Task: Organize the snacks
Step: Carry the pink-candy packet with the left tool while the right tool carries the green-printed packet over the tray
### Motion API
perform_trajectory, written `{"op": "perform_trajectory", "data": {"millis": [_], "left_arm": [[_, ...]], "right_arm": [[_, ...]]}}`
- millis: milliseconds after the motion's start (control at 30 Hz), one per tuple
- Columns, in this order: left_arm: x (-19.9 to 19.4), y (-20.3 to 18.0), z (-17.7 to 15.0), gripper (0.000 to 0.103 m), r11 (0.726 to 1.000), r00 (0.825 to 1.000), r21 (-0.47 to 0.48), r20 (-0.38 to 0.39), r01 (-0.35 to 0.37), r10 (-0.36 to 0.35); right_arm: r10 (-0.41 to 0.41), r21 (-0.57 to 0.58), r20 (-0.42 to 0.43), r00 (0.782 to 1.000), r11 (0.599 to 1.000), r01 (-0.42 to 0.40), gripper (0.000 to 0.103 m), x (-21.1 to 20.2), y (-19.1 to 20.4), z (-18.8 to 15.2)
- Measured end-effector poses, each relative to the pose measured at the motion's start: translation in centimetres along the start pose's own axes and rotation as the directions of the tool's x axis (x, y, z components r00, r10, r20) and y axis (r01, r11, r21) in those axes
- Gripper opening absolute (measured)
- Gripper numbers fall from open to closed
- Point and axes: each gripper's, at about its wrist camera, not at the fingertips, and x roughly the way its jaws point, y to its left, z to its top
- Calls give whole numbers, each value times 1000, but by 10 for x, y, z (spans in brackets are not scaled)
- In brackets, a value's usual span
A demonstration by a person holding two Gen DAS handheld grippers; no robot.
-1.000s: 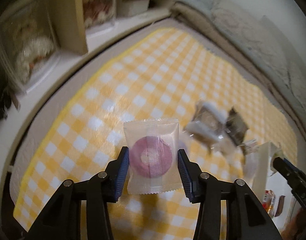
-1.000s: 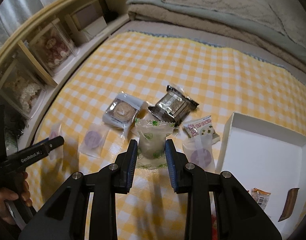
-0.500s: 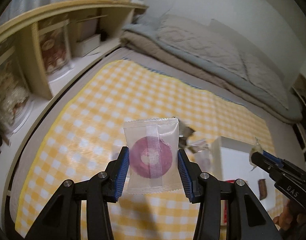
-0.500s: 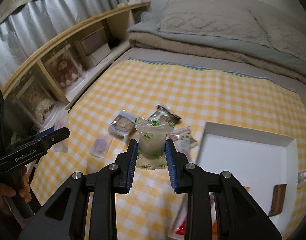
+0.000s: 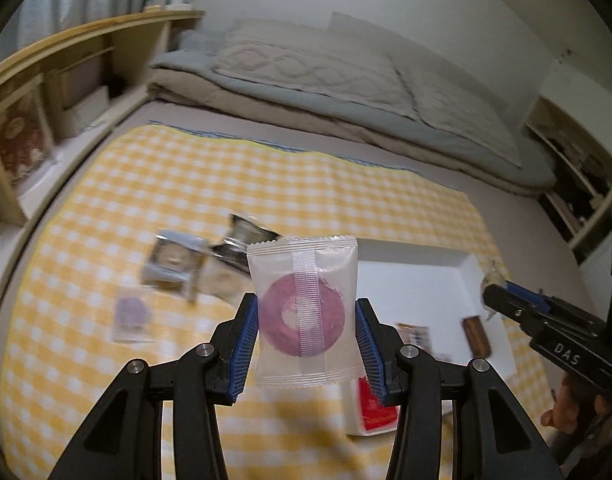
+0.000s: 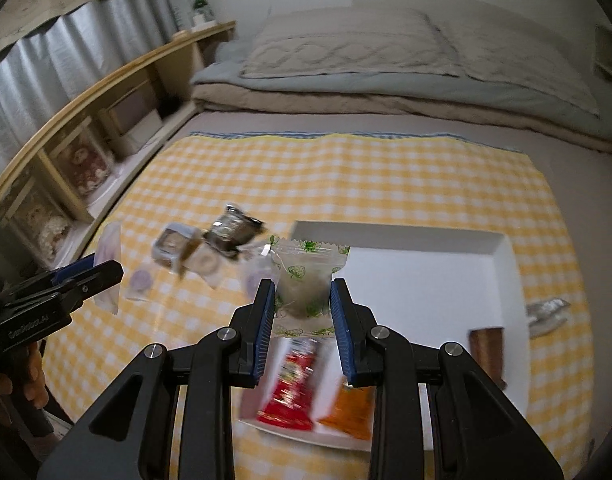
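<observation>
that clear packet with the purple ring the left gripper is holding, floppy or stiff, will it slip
Probably fairly stiff: the packet stands upright above the left gripper without drooping. Likely light, being a thin film around one purple ring. The smooth wrapper could slip, though the ribbed blue pads pinch both side edges.

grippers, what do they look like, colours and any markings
Both are alike: the left gripper and right gripper have matte black plastic arms with silver round bolts and ribbed blue pads on the fingers. White letters "DAS" are printed on the right gripper's side. The left gripper's side also bears lettering, too blurred to read. No cables or sleeves show.
</observation>
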Motion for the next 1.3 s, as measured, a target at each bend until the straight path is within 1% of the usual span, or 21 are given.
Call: {"op": "perform_trajectory", "data": {"millis": [167, 333, 500, 667, 800, 933, 1100, 1133, 1200, 1267, 1300], "left_arm": [[17, -29, -3, 46, 998, 998, 38, -25, 51, -50], [40, -61, -8, 46, 992, 993, 65, -57, 109, -105], [70, -87, -15, 46, 978, 977, 70, -95, 196, -189], [106, -107, -19, 46, 959, 953, 55, -142, 279, -269], [137, -120, -22, 46, 944, 931, 40, -183, 328, -316], [170, -139, -31, 46, 926, 904, 27, -228, 377, -361], [212, -162, -42, 46, 910, 873, -3, -279, 416, -400], [218, -164, -41, 46, 908, 869, -12, -285, 418, -404], [237, -170, -44, 46, 902, 855, -34, -304, 430, -420], [255, -175, -45, 46, 901, 848, -52, -316, 432, -425], [262, -176, -43, 46, 902, 848, -58, -319, 428, -423]], "right_arm": [[-36, 33, -17, 999, 999, 36, 29, -10, -30, -13], [-62, 51, -32, 998, 997, 64, 29, -17, -51, -24], [-82, 72, -56, 995, 994, 86, 29, -21, -73, -32], [-92, 104, -78, 993, 990, 100, 29, -24, -95, -39], [-92, 131, -97, 991, 986, 105, 29, -25, -114, -46], [-97, 159, -113, 989, 981, 114, 29, -27, -131, -52], [-97, 189, -131, 987, 974, 121, 29, -26, -150, -59], [-97, 193, -135, 986, 973, 122, 29, -26, -153, -60], [-95, 201, -145, 985, 972, 123, 29, -25, -159, -63], [-94, 207, -155, 983, 970, 126, 29, -24, -164, -65], [-94, 210, -161, 983, 970, 127, 29, -23, -166, -67]]}}
